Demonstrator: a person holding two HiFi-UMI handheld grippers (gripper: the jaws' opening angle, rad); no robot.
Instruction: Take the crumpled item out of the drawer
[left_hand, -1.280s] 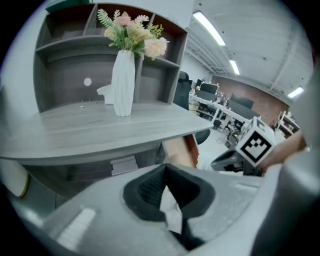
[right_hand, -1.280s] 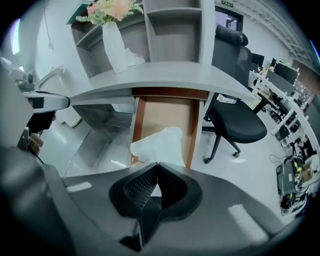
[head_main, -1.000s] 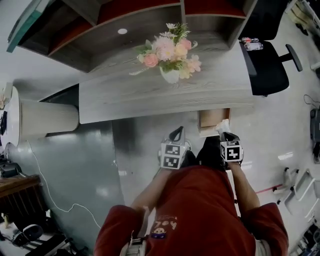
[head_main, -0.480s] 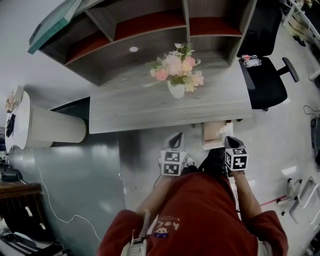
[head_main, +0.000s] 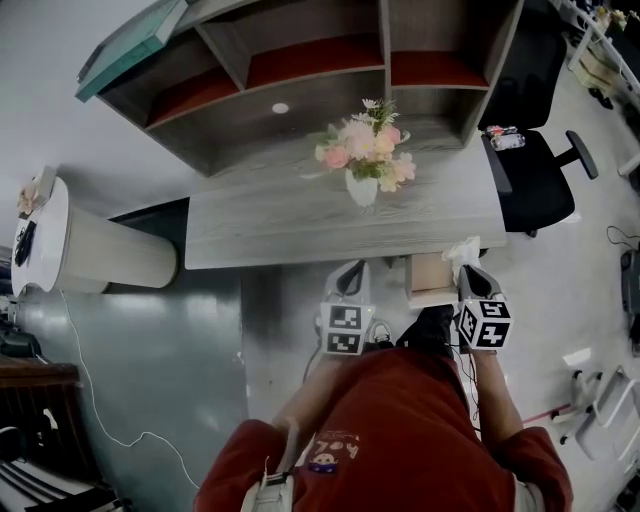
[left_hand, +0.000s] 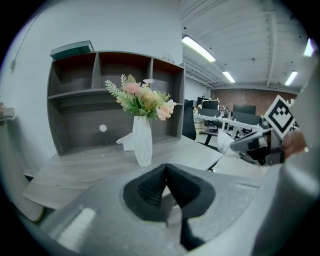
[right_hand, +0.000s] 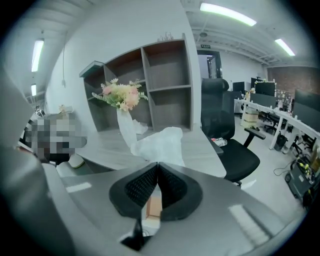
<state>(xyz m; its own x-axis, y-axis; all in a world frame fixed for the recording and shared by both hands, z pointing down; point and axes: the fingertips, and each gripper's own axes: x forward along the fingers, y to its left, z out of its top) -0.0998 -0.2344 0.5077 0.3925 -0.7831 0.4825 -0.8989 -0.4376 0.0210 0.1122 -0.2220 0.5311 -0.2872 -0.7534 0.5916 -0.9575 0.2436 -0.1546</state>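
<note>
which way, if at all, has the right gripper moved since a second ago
Yes: the right gripper, shut on the paper, has moved off the drawer toward the desk edge.

an office: grey desk (head_main: 270, 225), black swivel chair (head_main: 535, 180), rows of monitors (right_hand: 305, 107) behind (strip lights (right_hand: 227, 14) overhead).

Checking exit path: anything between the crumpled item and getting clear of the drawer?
Nothing visible. The right gripper is shut on the crumpled item, holding it above the open drawer, just off the front edge of the desk.
</note>
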